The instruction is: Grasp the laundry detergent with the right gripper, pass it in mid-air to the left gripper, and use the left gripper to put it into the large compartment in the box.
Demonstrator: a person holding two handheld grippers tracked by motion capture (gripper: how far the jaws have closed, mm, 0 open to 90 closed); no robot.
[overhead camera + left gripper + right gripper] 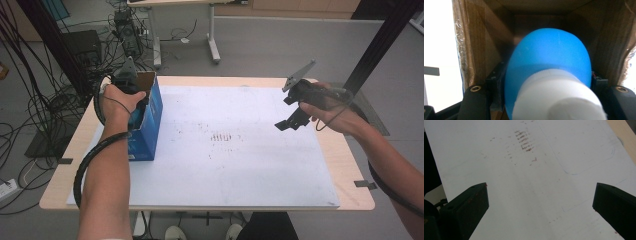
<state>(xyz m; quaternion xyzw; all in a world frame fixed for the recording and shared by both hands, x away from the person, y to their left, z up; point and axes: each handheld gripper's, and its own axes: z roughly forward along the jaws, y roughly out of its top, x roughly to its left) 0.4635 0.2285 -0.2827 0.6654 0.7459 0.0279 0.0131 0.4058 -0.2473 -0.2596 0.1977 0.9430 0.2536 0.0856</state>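
Blue bottle (549,65) with a white cap (559,100) sits between the jaws of our left gripper (131,92), which is clamped on its sides, down inside the open cardboard box (150,117) at the left edge of the table (345,165). In the left gripper view the cap points toward the camera and the rounded blue body points away to the bottom of the box, so the long axis of the bottle runs along the gripper's own line, and brown walls stand close on every side. We judge that the coming move depends on this: the bottle can travel only along this axis, straight in or straight out through the open top, because any tilt would push it against a wall. Our right gripper (295,117) is well apart, held above the white sheet (240,160) on the right side, its jaws spread wide with nothing between them. The left hand (120,102) is clearly the nearer one.
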